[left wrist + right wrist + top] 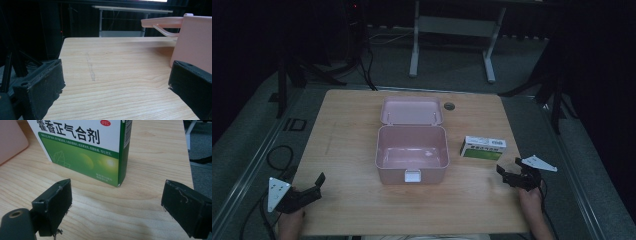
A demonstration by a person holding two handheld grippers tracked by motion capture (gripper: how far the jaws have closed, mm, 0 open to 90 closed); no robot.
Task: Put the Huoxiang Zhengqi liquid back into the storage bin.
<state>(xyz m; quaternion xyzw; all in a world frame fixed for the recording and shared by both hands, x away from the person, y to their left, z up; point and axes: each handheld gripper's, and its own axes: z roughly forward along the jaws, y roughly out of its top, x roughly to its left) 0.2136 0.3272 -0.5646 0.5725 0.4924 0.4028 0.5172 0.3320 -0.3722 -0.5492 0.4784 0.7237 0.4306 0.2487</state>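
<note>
1. Right of centre in the high view, the medicine box (483, 148) lies beside the pink case (412, 154).
2. We advance the spread right gripper (507, 175), probably squaring its jaws first.
3. Our left gripper (312, 186) waits spread.

Look at your wooden desk (352, 150). A small round hole (449, 106) sits at 1 o'clock. Behind it, at 12 o'clock, stands a white frame (452, 30).
</note>
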